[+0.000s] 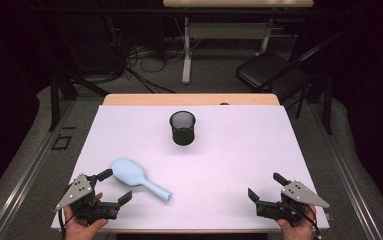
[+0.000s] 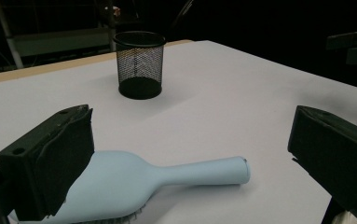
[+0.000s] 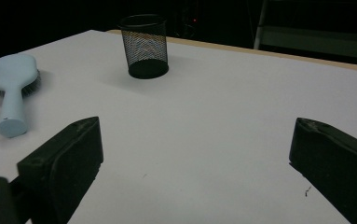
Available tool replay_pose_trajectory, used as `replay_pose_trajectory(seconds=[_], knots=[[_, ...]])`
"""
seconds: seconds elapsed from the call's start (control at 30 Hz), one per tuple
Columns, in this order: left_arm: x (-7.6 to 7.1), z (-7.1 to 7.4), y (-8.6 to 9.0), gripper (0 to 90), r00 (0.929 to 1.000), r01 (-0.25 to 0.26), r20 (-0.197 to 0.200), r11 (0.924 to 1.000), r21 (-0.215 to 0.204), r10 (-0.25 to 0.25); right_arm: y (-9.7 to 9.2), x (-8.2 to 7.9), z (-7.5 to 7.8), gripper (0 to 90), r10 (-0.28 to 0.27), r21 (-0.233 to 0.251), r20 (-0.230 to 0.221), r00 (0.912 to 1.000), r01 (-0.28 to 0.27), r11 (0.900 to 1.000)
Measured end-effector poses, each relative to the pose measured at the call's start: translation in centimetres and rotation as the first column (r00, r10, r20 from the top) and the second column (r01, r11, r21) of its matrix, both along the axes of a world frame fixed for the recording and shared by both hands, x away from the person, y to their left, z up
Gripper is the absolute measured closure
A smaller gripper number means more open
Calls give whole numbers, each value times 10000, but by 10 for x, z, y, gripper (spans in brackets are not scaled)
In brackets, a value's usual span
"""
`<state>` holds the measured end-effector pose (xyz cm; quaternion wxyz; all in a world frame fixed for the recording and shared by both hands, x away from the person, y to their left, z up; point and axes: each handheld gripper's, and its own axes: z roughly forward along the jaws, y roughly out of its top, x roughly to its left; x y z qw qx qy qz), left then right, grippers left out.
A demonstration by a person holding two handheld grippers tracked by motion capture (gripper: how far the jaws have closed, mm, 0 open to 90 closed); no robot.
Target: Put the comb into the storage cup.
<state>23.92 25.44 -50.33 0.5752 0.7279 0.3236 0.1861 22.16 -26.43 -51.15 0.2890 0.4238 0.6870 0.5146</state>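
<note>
A pale blue hairbrush (image 1: 138, 177) lies bristles down on the white table (image 1: 229, 150), handle pointing to the front right; it also shows as the hairbrush (image 2: 134, 182) and hairbrush (image 3: 12, 88). A black mesh cup (image 1: 182, 128) stands upright near the table's far middle, seen too as cup (image 2: 139, 64) and cup (image 3: 145, 45). My left gripper (image 1: 115, 186) is open at the front left, its jaws straddling the brush's head end without touching. My right gripper (image 1: 267, 185) is open at the front right, nothing between its jaws.
A wooden strip (image 1: 189, 99) edges the table's far side. Beyond it stand a desk frame (image 1: 186, 50) with cables and a black chair (image 1: 269, 72). Bare white surface lies between the cup and the two grippers.
</note>
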Motion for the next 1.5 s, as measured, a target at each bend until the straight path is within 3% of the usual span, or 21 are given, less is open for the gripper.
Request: replay_pose_trajectory(seconds=[0.1,0.4,0.5,0.77,1.0,1.2,1.5], knots=[[-1,0,-1,4,10000,39,-29,9999,149,-38,1,1,0,0,208,102,-75,9998,-207,9997],[1,1,-8,4,9998,137,-118,9999,-2,-137,5,0,0,0,274,318,53,9996,-276,9991],[1,2,-10,6,9999,28,-104,10000,-52,-28,8,1,0,20,209,46,3,9998,-209,9998],[4,4,-18,30,9997,-228,-131,9997,-54,227,13,6,-2,28,350,-30,-4,9994,-350,9994],[5,7,-24,140,9987,-515,-66,9987,-55,514,15,6,-1,71,556,-65,113,9984,-555,9984],[8,11,-28,176,9957,-869,-340,9962,-97,865,13,6,-1,89,564,6,148,9983,-564,9984],[17,11,-39,332,9846,-1589,-706,9871,176,1598,12,7,-3,111,447,218,102,9989,-449,9988]])
